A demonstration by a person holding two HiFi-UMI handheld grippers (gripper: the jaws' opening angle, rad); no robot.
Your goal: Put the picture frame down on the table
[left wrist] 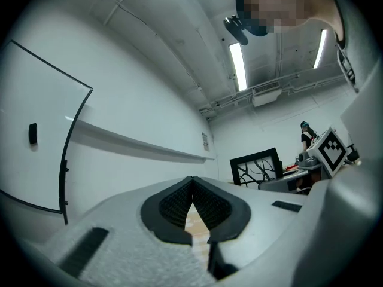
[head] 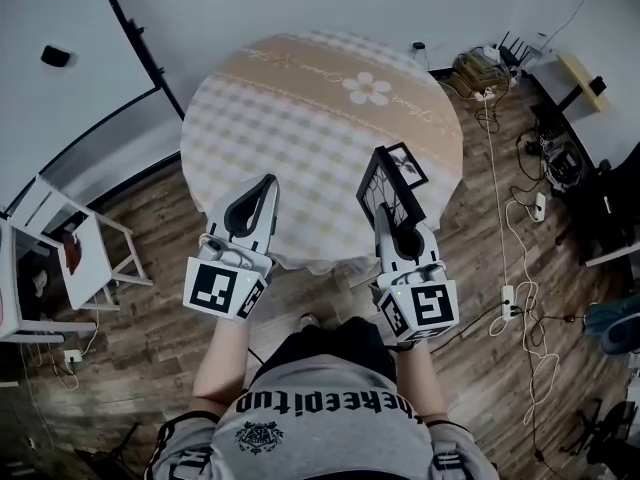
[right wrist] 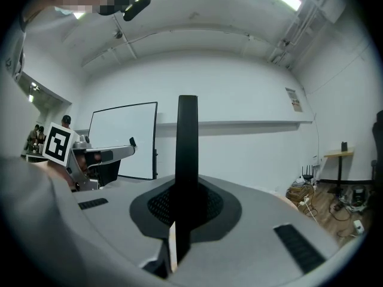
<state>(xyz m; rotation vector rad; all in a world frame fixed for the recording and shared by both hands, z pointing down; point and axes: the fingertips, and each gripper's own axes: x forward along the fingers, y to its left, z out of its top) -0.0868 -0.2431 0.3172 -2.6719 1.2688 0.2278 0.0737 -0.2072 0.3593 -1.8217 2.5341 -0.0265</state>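
The black picture frame (head: 392, 181) with a branch drawing stands upright over the near right part of the round table (head: 300, 118). My right gripper (head: 388, 211) is shut on its lower edge. In the right gripper view the picture frame (right wrist: 187, 160) rises edge-on between the pads of the right gripper (right wrist: 179, 217). My left gripper (head: 267, 185) hovers over the table's near left edge, shut on nothing. In the left gripper view the tips of the left gripper (left wrist: 192, 183) meet, and the picture frame (left wrist: 256, 167) shows to the right.
The table wears a beige checked cloth with a flower print (head: 367, 89). A white chair (head: 70, 253) stands on the wood floor at left. Cables (head: 520, 268) trail over the floor at right, near a cardboard box (head: 478, 70). A whiteboard (head: 60, 58) leans at far left.
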